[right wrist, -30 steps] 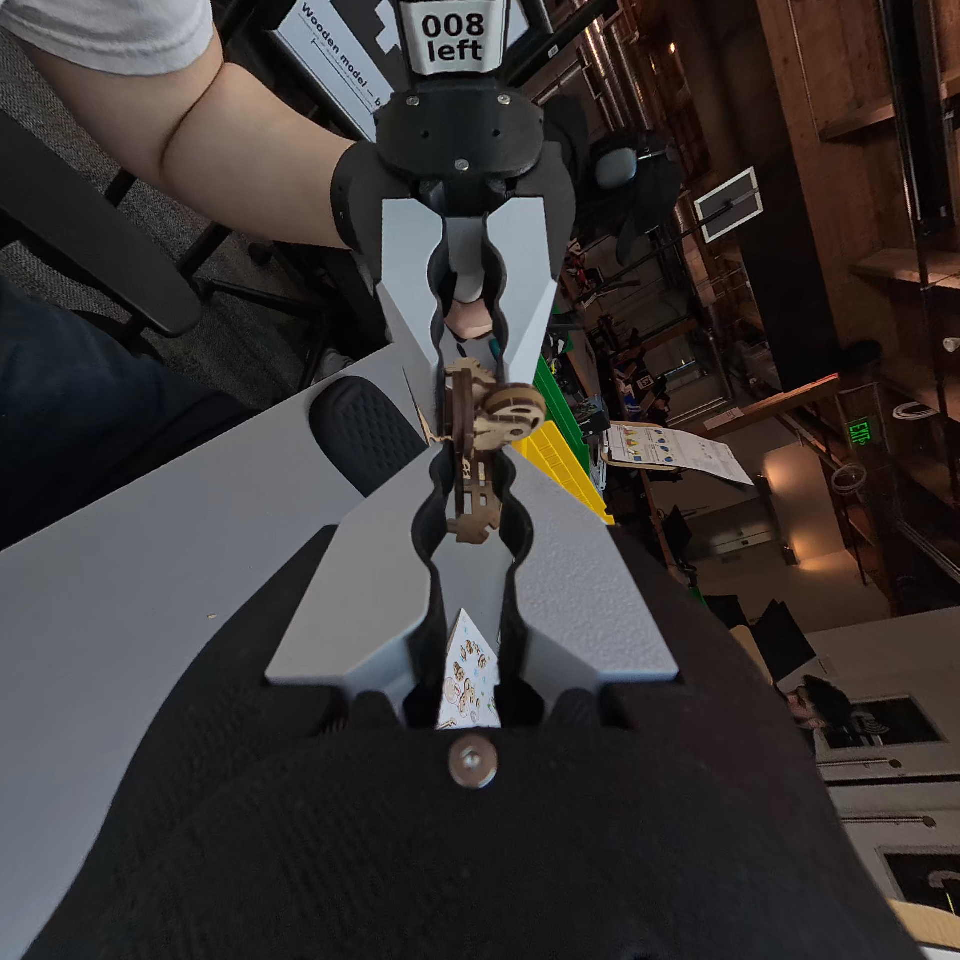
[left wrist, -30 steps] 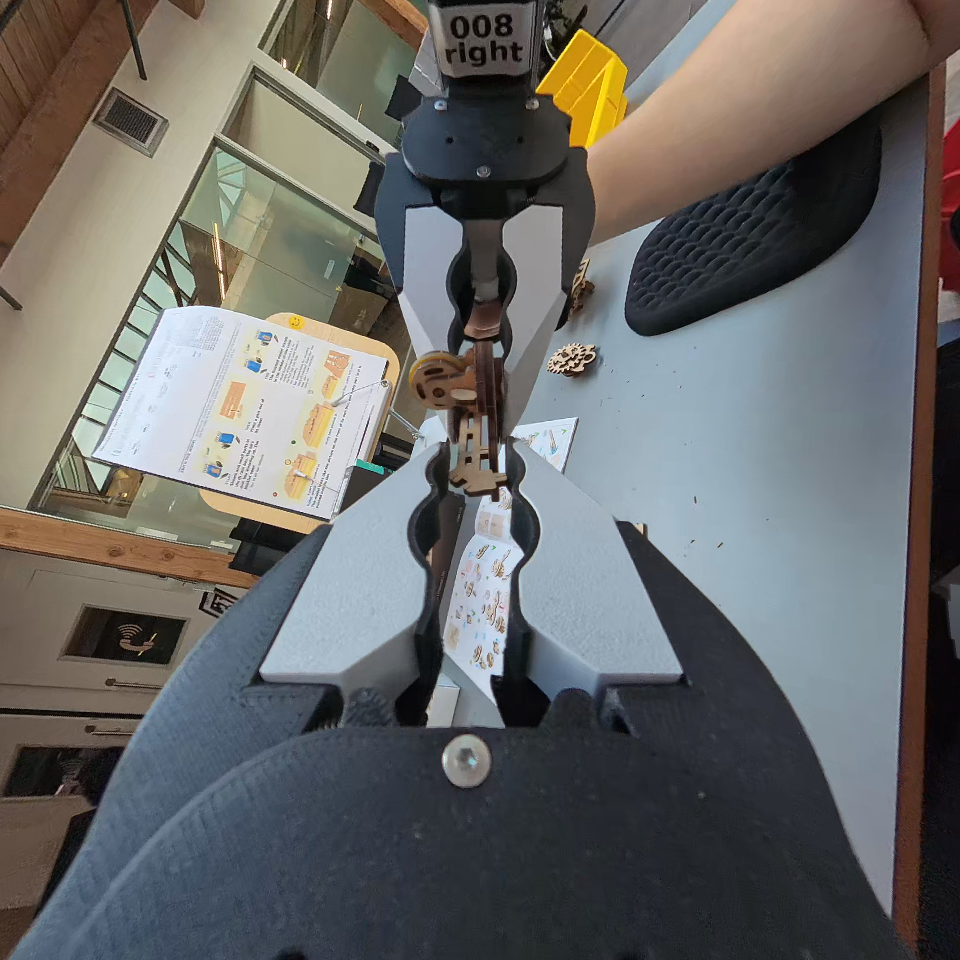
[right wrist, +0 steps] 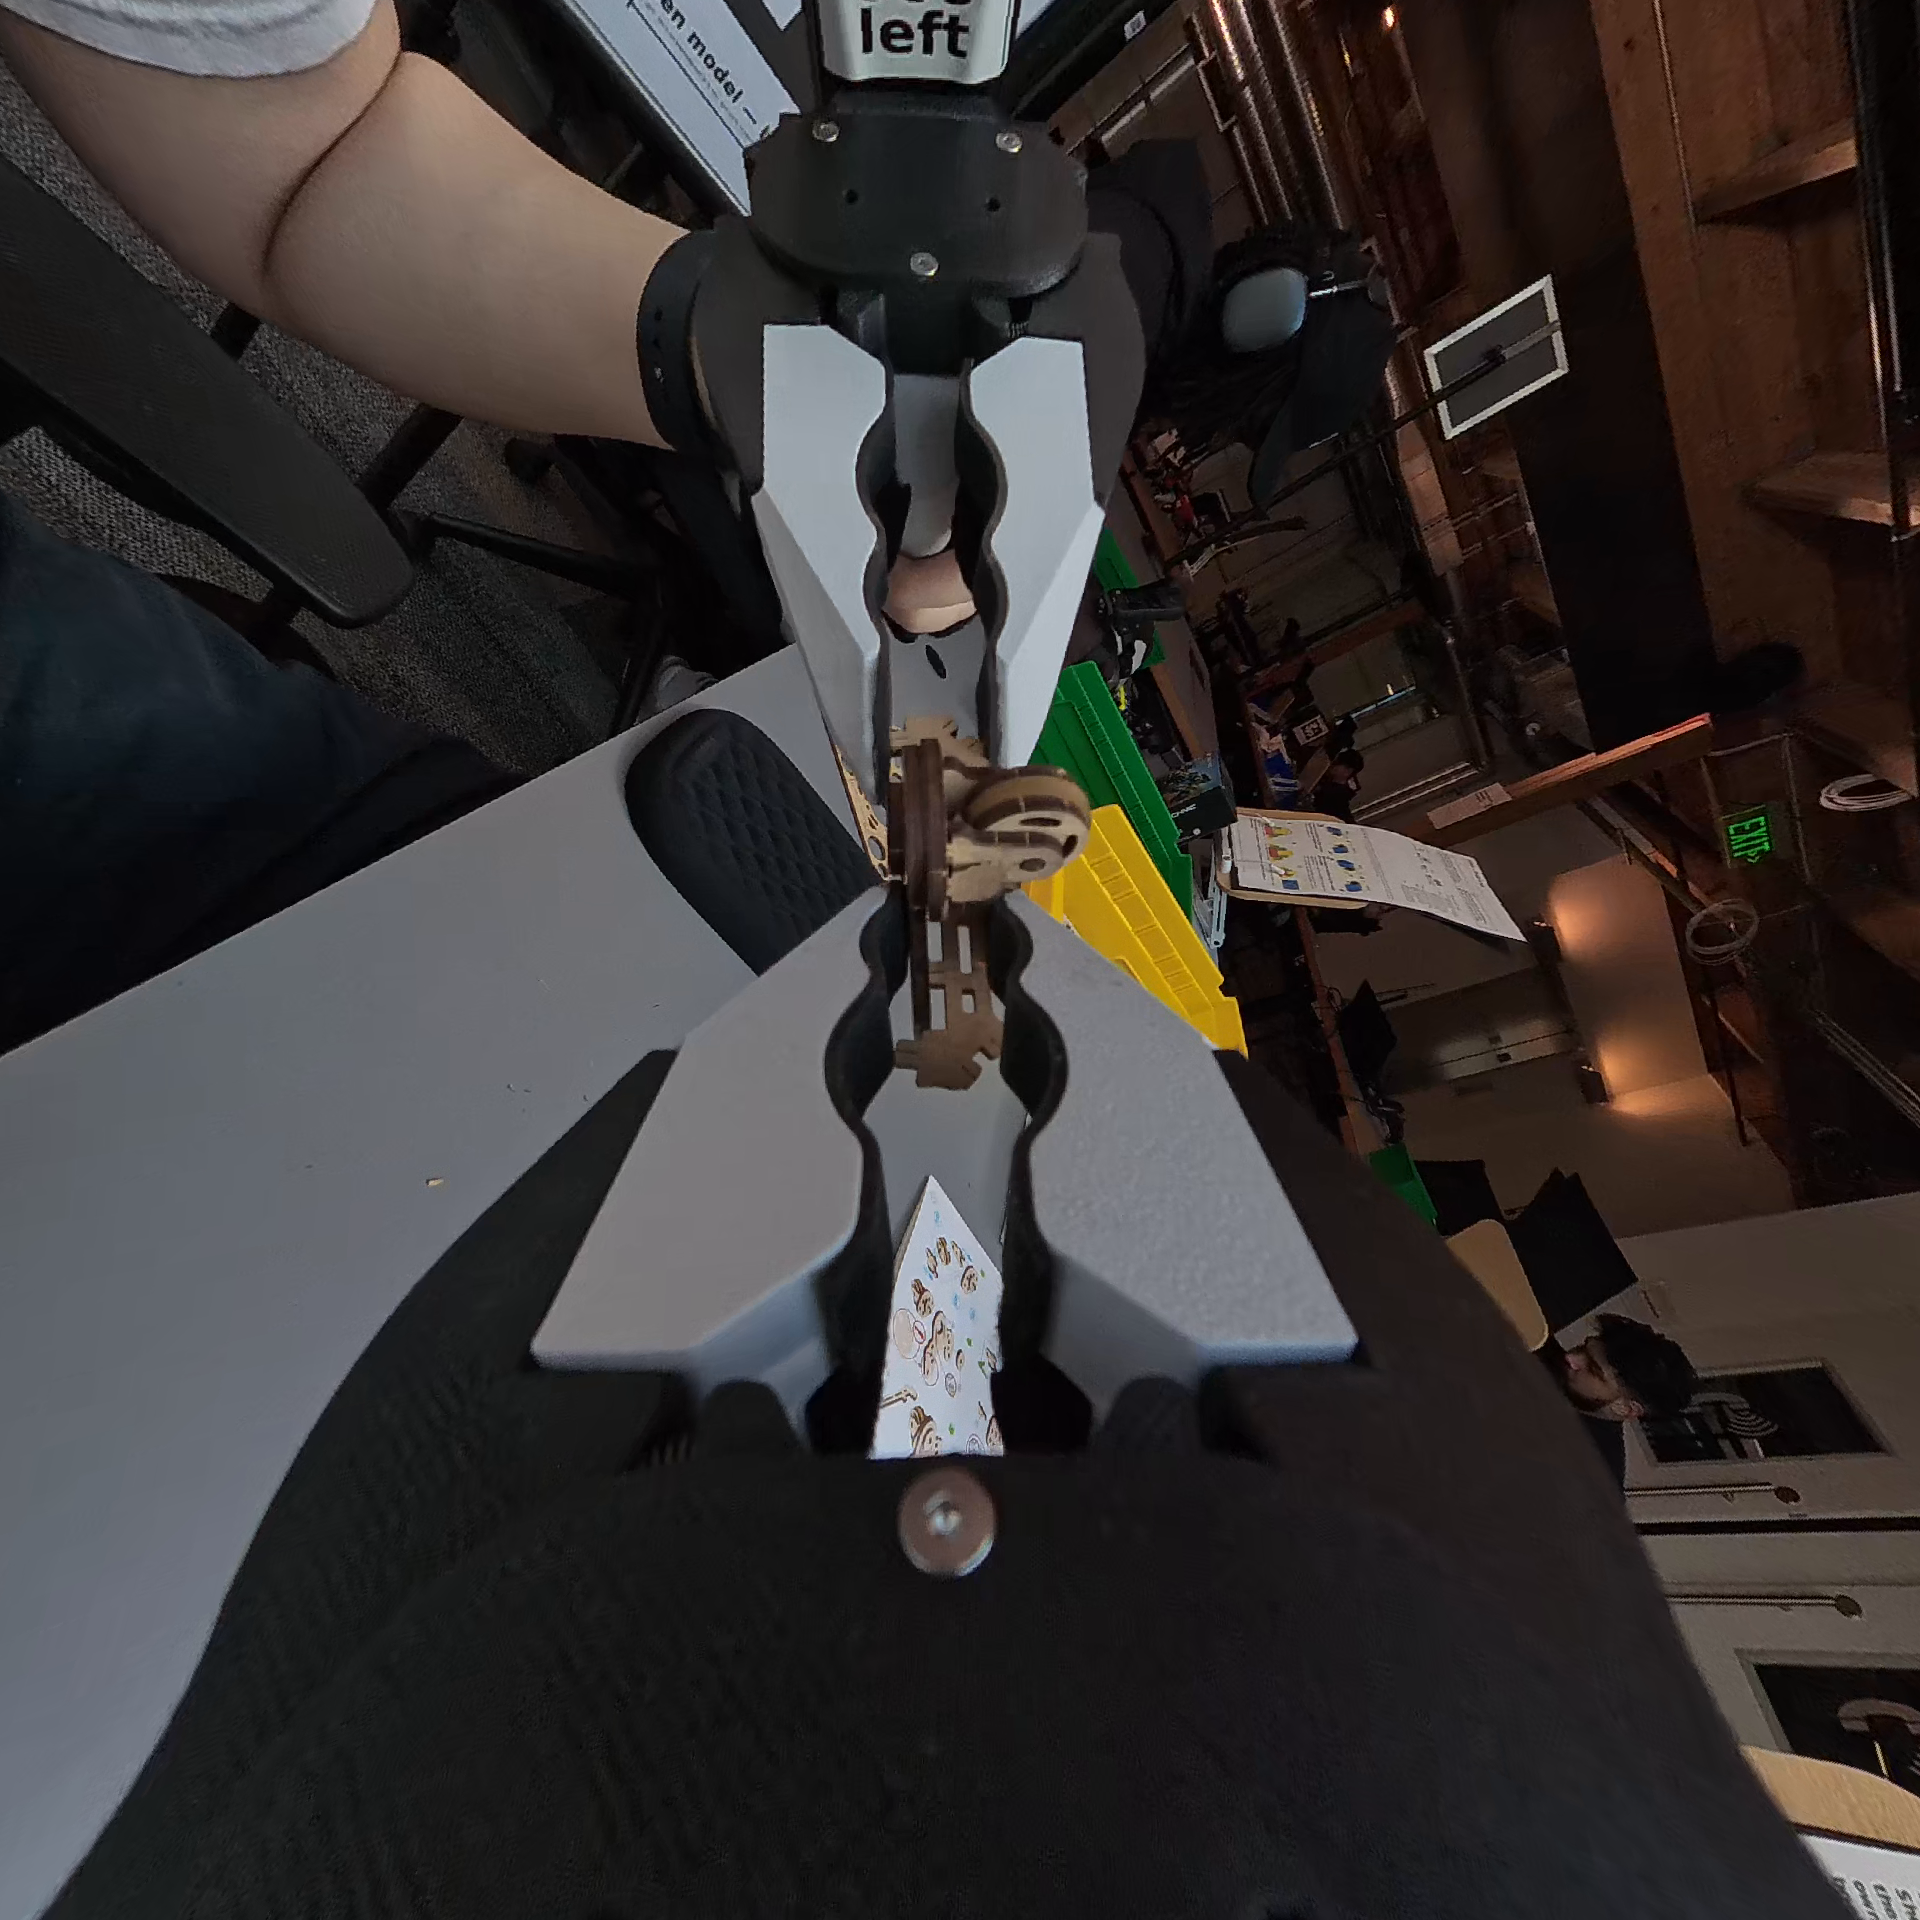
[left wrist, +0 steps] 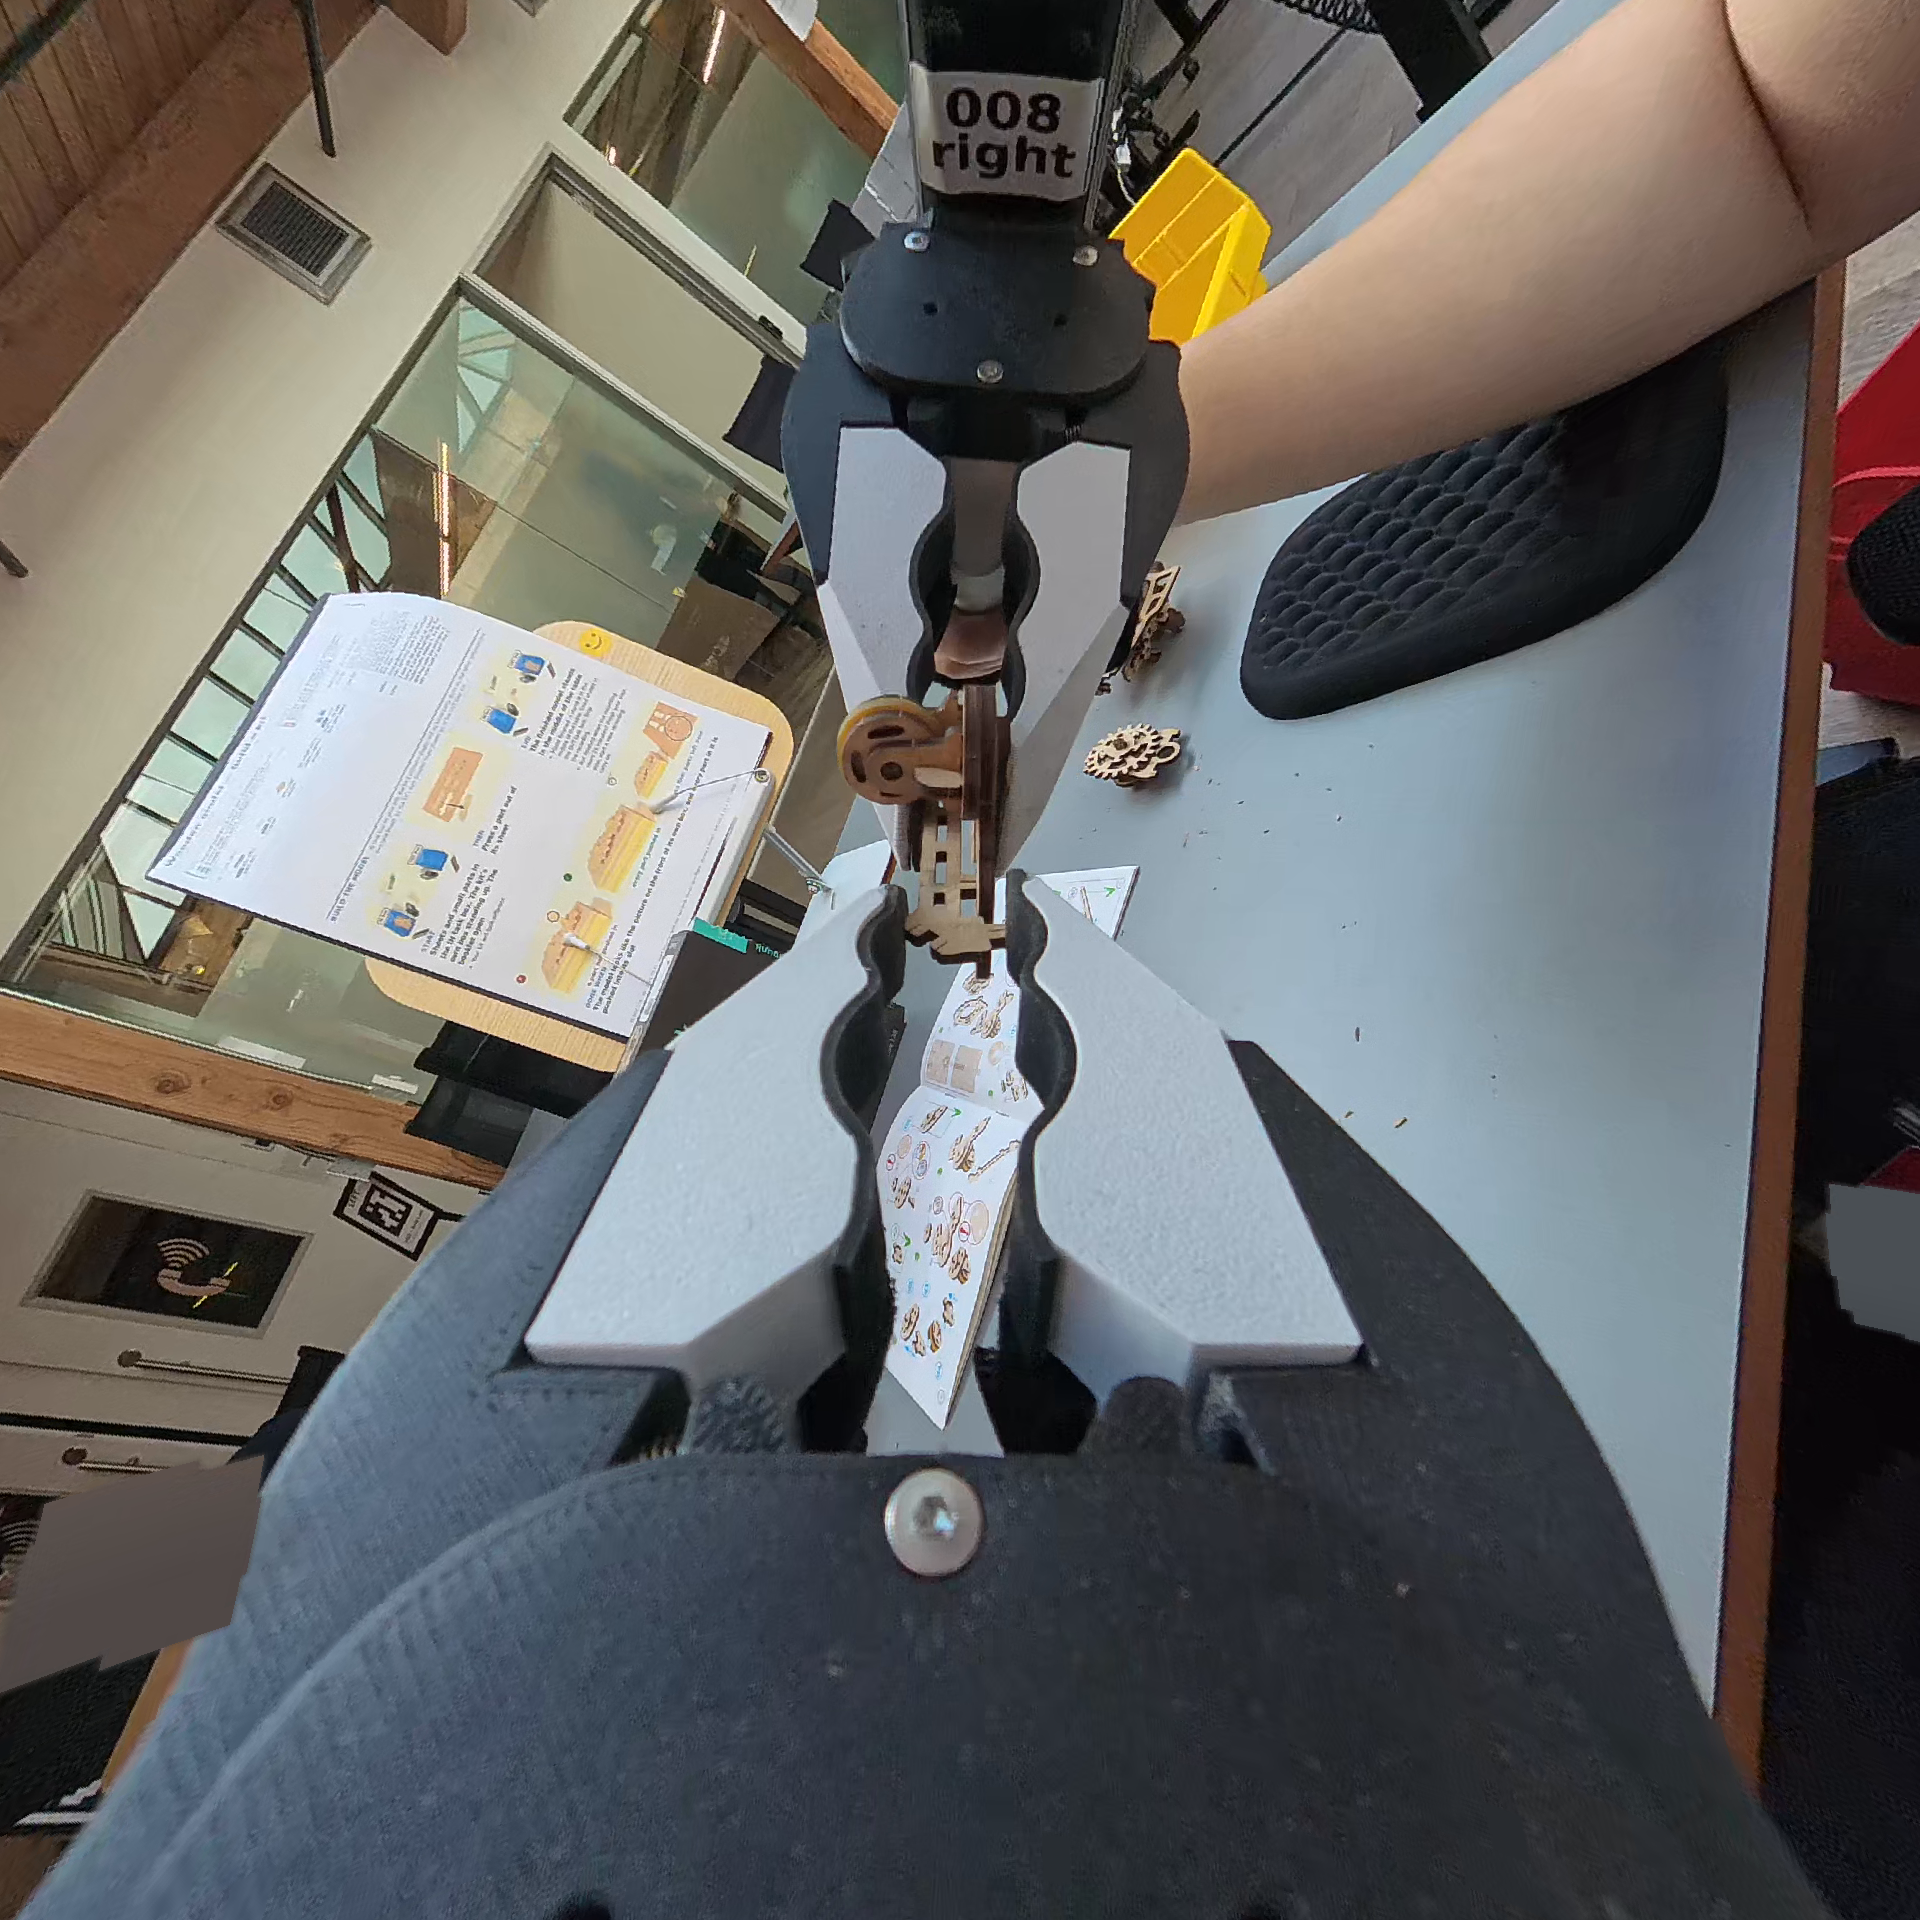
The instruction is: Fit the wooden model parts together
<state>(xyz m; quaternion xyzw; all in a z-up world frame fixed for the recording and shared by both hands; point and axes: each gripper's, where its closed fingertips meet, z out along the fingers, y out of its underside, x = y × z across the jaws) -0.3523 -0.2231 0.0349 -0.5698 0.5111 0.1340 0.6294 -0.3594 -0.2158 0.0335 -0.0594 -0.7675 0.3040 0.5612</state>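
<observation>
Wooden model (left wrist: 951,810) mid-air betw. both grippers' jaws, table edge (left wrist: 1782,935) nearby

Bright daylight from windows, dim warm interior opposite, sharp focus, wide-angle edge distortion

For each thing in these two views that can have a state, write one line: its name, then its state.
left gripper: shut on the wooden model, at its slotted end.
right gripper: shut on the wooden model, near its wheel.
wooden model: held in the air between both grippers.
loose gear part: lying flat on the table.
instruction booklet: open, on the table.
</observation>
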